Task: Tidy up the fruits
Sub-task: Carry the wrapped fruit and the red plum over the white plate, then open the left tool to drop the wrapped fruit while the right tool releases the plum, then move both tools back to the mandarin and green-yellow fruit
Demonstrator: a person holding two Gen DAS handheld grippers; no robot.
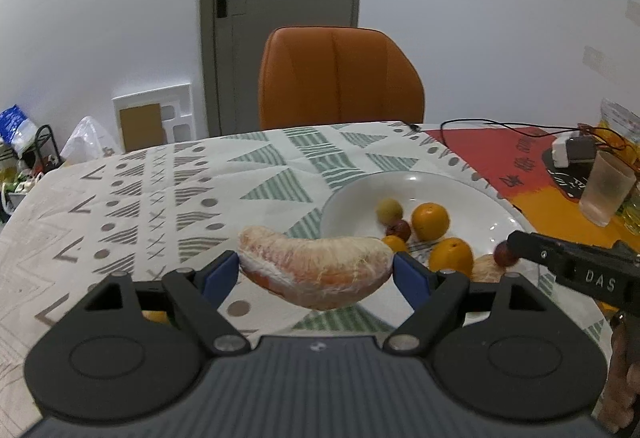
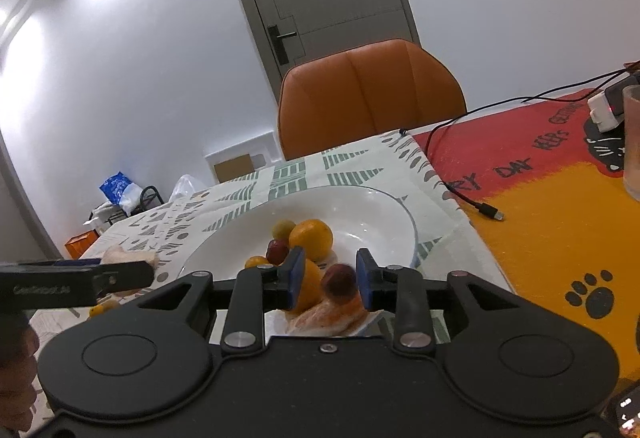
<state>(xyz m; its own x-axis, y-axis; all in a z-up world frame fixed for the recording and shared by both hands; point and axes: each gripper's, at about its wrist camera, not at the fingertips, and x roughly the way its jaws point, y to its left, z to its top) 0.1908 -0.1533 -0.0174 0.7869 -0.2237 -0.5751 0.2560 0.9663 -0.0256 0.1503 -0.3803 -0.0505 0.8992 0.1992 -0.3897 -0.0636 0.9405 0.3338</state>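
My left gripper is shut on a peeled pomelo segment and holds it above the tablecloth, left of the white plate. The plate holds an orange, a yellow-green fruit, a red jujube and more oranges at its near rim. In the right wrist view, a blurred red jujube sits between the fingers of my right gripper, touching the right pad with a gap at the left pad, over the plate's near rim. Another pomelo piece lies below.
An orange chair stands behind the table. A frosted cup, a charger and cables lie on the red-and-orange mat at the right. A small yellow fruit lies on the cloth left of the plate.
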